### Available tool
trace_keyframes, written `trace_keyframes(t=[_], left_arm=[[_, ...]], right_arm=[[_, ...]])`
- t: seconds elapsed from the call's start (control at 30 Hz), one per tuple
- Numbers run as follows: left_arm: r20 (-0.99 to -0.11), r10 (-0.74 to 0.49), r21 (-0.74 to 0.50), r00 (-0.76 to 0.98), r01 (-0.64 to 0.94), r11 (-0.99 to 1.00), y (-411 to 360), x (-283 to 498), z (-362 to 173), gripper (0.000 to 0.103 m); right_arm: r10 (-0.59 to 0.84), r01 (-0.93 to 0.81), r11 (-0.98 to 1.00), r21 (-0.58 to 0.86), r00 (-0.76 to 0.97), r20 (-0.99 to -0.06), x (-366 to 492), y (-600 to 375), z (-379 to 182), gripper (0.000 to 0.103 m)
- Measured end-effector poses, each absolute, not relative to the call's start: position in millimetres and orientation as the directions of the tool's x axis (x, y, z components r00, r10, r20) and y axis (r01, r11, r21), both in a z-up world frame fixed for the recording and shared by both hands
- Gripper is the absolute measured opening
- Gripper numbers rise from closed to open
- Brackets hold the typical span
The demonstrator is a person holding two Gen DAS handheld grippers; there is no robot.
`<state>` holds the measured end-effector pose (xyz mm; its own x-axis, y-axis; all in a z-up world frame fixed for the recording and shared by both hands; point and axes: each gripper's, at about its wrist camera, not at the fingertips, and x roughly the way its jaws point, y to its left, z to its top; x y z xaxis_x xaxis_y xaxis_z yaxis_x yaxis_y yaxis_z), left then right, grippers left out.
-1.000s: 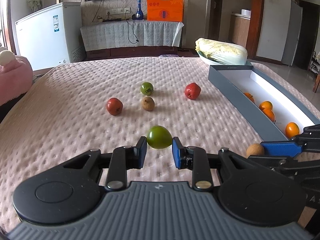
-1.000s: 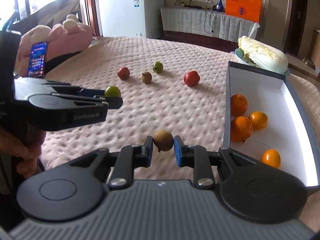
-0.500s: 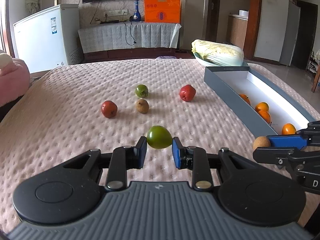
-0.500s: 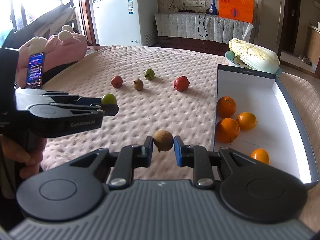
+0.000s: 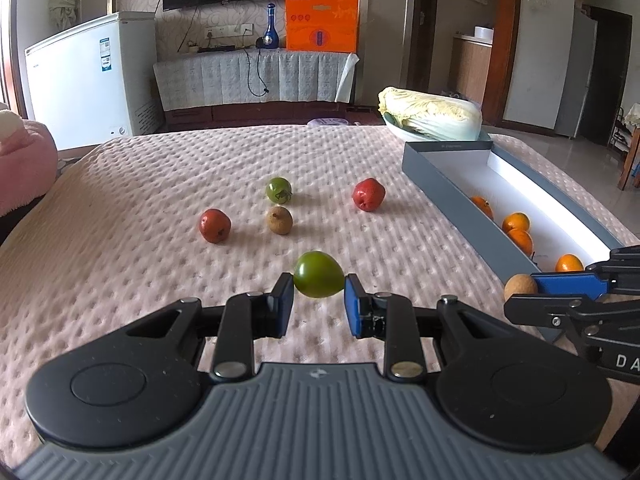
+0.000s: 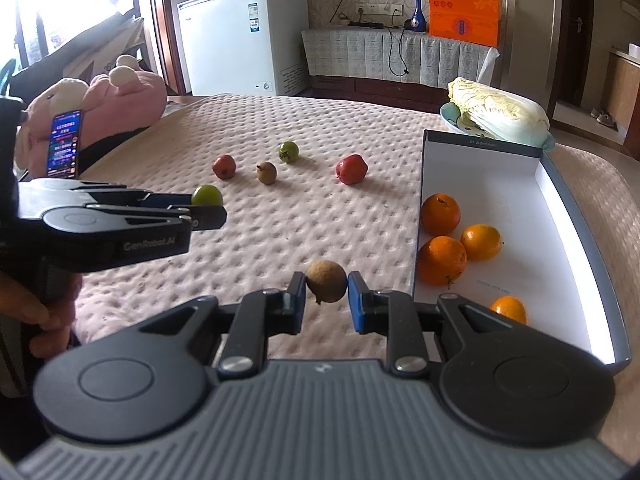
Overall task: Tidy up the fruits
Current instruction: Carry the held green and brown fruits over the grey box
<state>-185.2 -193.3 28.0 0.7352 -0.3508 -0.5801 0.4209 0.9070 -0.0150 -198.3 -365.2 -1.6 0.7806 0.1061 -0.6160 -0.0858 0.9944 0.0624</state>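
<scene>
Left gripper (image 5: 319, 297) clamps smooth glossy green fruit (image 5: 319, 274); right gripper (image 6: 327, 295) pinches rough brown round fruit (image 6: 327, 281), possibly longan, above dimpled pink cover (image 5: 120, 184).

Bed (image 5: 120, 184) with pink dimpled cover. Lying loose mid-cover: brown fruit (image 5: 279, 220), green fruit (image 5: 278, 190) just beside it at 12 o'clock, red fruit (image 5: 215, 225) at 9 o'clock, second red fruit (image 5: 369, 195) at 2 o'clock. Grey box (image 5: 444, 184) along the bed's 3 o'clock edge, oranges (image 6: 440, 214) inside. Cabbage bowl (image 5: 400, 131) at box's 12 o'clock end. Pink plush (image 6: 120, 100) at 9 o'clock edge.
</scene>
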Motion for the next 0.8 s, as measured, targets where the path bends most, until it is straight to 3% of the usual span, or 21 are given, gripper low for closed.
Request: trace_keyframes(t=[0.8], left_arm=[[-0.570, -0.368, -0.014, 0.735, 0.439, 0.898, -200, -190, 32, 0.032]], right_arm=[[0.056, 0.005, 0.995, 0.102, 0.815, -0.577, -212, -402, 7, 0.026]])
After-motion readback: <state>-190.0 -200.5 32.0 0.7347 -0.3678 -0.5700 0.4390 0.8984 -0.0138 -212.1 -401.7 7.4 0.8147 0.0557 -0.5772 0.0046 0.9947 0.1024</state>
